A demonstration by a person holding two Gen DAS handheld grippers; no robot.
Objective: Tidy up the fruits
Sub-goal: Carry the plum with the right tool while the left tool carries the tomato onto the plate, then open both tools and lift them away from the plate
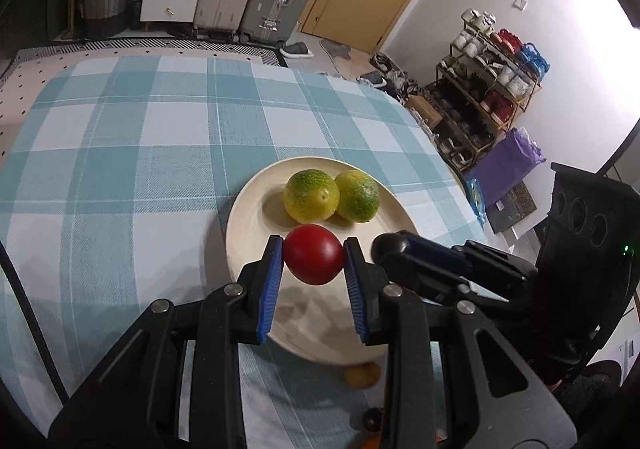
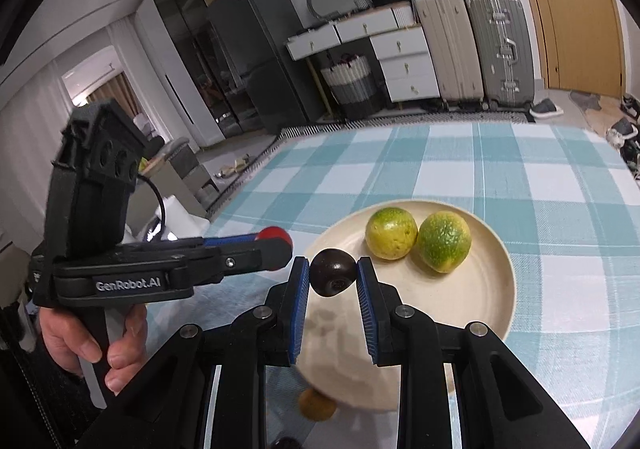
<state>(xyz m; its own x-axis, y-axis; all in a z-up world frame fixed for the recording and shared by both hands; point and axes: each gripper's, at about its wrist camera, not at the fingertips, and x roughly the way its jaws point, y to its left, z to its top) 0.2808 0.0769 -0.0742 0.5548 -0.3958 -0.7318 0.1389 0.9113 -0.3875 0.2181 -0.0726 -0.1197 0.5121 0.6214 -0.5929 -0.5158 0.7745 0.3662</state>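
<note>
**Both grippers carry fruit over the cream plate**

Left wrist view: the left gripper (image 1: pixel 314 261) is clamped on a red tomato (image 1: pixel 314 259), blue pads pressing both sides of it. The tomato hangs above the near half of the cream plate (image 1: pixel 248 225), clear of the plate's surface, with its shadow on the plate below. Two green-yellow citrus fruits (image 1: pixel 311 195) (image 1: pixel 357 196) lie on the far half of the plate, touching each other. The right gripper (image 1: pixel 404 249) comes in from the right side of the plate, its tip just beside the tomato; what it grips is hidden from here. A small yellow-brown fruit (image 1: pixel 362 375) lies on the checked tablecloth (image 1: pixel 120 153) right at the plate's near rim. A dark round thing (image 1: pixel 372 419) sits nearer still, too hidden to name.

Right wrist view: the right gripper (image 2: pixel 333 277) is closed on a dark purple-brown fruit (image 2: pixel 333 275), pads touching both sides. It hangs over the plate's (image 2: pixel 480 289) left near part. Both citrus fruits (image 2: pixel 391 233) (image 2: pixel 444 241) lie on the plate's far side, touching. The left gripper (image 2: pixel 276 245) is left of the plate, held by a hand (image 2: pixel 92 341), a bit of red tomato (image 2: pixel 272 233) showing at its tip. The yellow-brown fruit (image 2: pixel 318 405) lies on the tablecloth (image 2: pixel 520 177) at the plate's near rim, partly under the gripper fingers.
</note>
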